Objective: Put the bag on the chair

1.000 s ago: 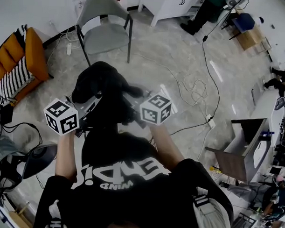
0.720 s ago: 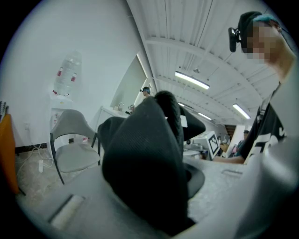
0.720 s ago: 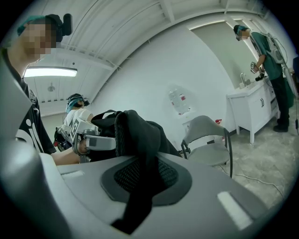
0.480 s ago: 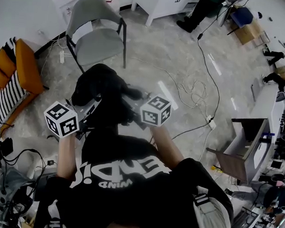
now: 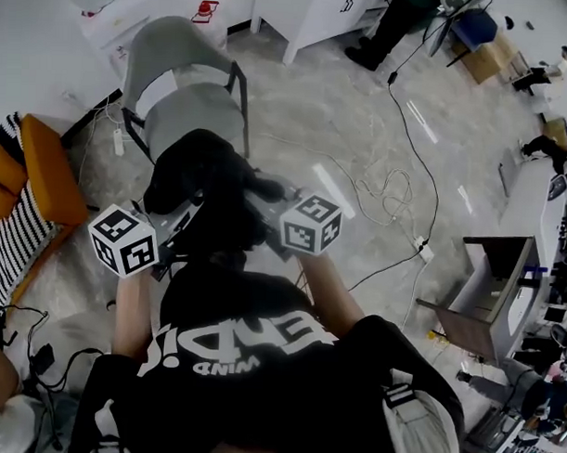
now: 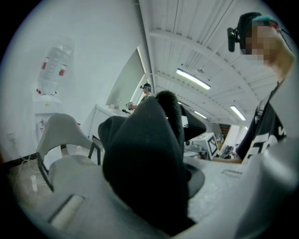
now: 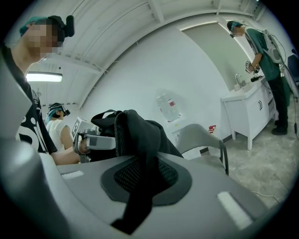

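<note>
Closer now sits the one grey chair (image 5: 169,50) (it was higher up the picture before). Two claws, the left gripper (image 5: 177,225) and the right gripper (image 5: 266,204), each pinch the one black bag (image 5: 197,176), held up just before the seat's front edge. White letters on the shirt (image 5: 251,359) are upside down and hard to read. Bare floor (image 5: 343,112) lies right of the chair.

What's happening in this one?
A person holds a black bag up in front of them with both grippers. The left gripper and the right gripper are each shut on its fabric. A gray chair stands ahead. The bag is not on it yet.
</note>
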The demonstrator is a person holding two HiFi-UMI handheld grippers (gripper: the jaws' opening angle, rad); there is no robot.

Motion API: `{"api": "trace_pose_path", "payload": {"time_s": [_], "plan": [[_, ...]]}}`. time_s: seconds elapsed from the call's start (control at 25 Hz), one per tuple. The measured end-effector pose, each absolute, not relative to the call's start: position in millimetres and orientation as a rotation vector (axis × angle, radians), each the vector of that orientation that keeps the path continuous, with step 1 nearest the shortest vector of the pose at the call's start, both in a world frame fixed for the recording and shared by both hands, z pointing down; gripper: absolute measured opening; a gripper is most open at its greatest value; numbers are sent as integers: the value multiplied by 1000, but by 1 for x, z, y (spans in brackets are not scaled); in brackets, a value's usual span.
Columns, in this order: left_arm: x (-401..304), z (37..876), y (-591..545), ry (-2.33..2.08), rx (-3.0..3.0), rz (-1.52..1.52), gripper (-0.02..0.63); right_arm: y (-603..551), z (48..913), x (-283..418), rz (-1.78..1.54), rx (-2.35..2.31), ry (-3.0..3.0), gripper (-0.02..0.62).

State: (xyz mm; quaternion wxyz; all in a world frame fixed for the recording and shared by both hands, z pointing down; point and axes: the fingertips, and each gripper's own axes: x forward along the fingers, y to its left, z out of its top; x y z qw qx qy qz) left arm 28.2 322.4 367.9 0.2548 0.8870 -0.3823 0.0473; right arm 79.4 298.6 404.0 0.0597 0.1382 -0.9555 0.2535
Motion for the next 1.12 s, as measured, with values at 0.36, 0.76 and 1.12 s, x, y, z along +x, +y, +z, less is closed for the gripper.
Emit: {"api": "trace_pose_path", "payload": {"time_s": [0.36,0.76,1.12], "plan": [[-16,360,248,-991,2448,158,72,224,398,36,791,488,-2906,41],[-43,361,191,-963,2449,196,72,172,398,11,801,501,-2885,41],[-59,377,129,-964,2434,203,72,110,414,-6,832,451,-2881,41]]}}
